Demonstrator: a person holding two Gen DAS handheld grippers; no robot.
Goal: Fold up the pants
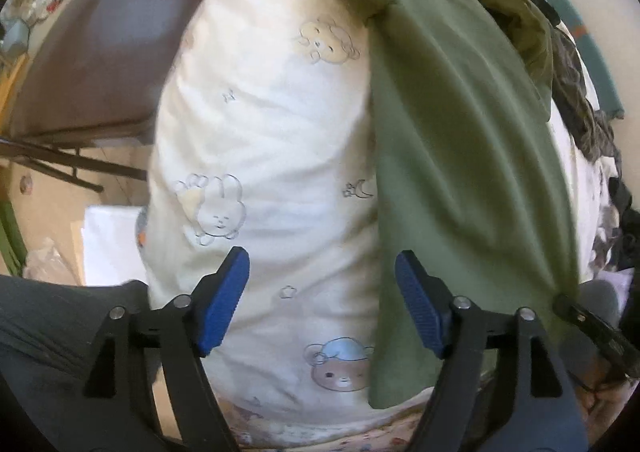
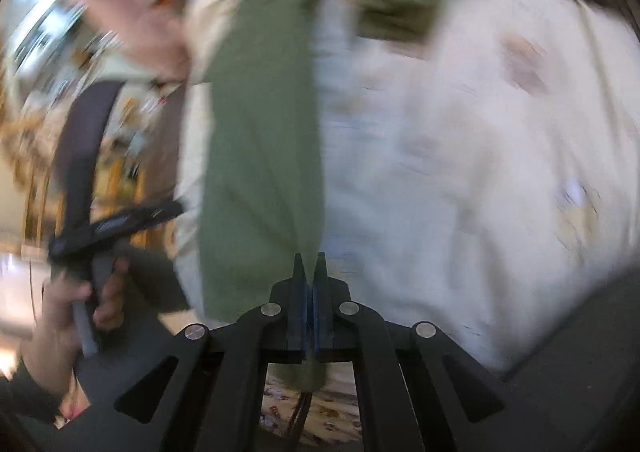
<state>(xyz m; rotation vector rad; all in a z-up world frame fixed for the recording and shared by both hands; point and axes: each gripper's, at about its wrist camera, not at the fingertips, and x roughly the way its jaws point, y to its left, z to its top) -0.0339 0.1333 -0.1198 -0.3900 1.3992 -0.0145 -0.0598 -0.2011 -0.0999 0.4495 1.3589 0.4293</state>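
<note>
pants (image 1: pixel 460 156), olive green, lie stretched lengthwise over a white quilt (image 1: pixel 260 124) printed with bears and rabbits; one long leg runs from the far pile of dark clothes (image 1: pixel 576 92) toward the near edge of the bed. left gripper (image 1: pixel 322 300): jaws spread wide, blue pads (image 1: pixel 222 304) apart, nothing between them; it hovers over the quilt with the right pad just at the leg's left edge, contact unclear. right gripper (image 2: pixel 310 292): jaws pressed together on the near end of the green leg, fabric pinched between the fingers and a little bunched below them. right wrist view is heavily motion-blurred. in it the person's left hand (image 2: pixel 68 316) grips the handle of the other tool at lower left. brown chair (image 1: pixel 108 52) stands beside the bed, left wrist view
</note>
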